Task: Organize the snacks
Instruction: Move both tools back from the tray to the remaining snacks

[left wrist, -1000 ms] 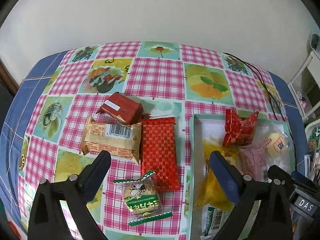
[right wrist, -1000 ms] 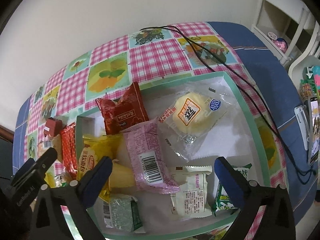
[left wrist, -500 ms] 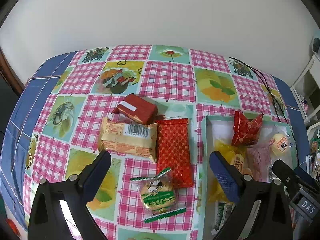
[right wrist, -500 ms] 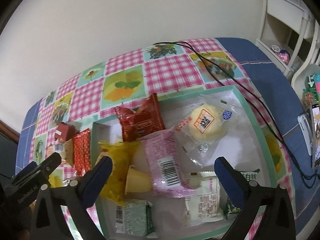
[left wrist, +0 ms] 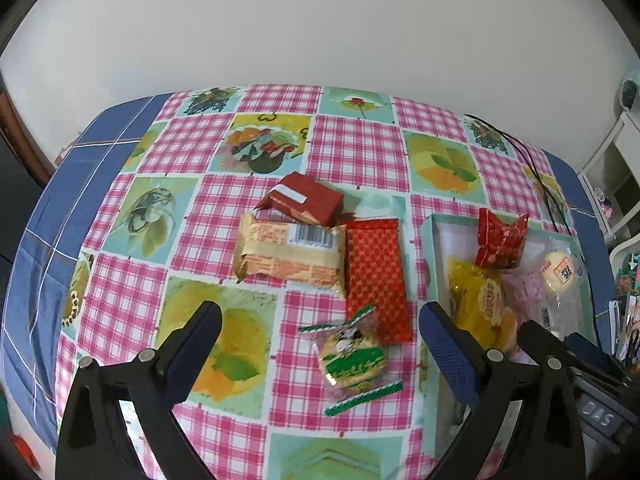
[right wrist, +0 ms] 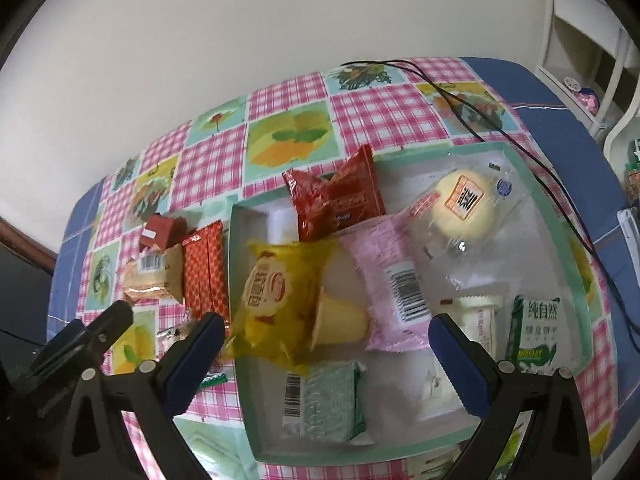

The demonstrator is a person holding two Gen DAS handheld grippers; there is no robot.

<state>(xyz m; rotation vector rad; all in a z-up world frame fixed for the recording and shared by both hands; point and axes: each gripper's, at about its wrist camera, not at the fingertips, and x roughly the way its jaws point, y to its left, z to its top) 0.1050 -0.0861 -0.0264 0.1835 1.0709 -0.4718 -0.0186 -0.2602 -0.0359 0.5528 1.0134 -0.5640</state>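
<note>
My left gripper (left wrist: 320, 332) is open and empty above the tablecloth, just short of a round green-wrapped cookie (left wrist: 352, 360). Beyond it lie a flat red packet (left wrist: 376, 272), a tan biscuit pack with a barcode (left wrist: 292, 256) and a dark red box (left wrist: 304, 200). My right gripper (right wrist: 326, 340) is open and empty over the teal-rimmed tray (right wrist: 560, 208), which holds several snacks: a yellow bag (right wrist: 276, 292), a pink pack (right wrist: 396, 276), a red bag (right wrist: 340, 200), a round bun (right wrist: 464, 208) and a green pack (right wrist: 324, 404). The tray also shows in the left wrist view (left wrist: 430, 240).
A black cable (right wrist: 520, 152) runs across the table's far right, past the tray. White furniture (right wrist: 588, 40) stands beyond the right edge. The wall is close behind the table. The left gripper's body (right wrist: 76, 344) shows at the right view's lower left.
Both grippers have drawn back and shifted left, so the loose snacks and tray sit further right and look smaller. Nothing was picked up or let go.
</note>
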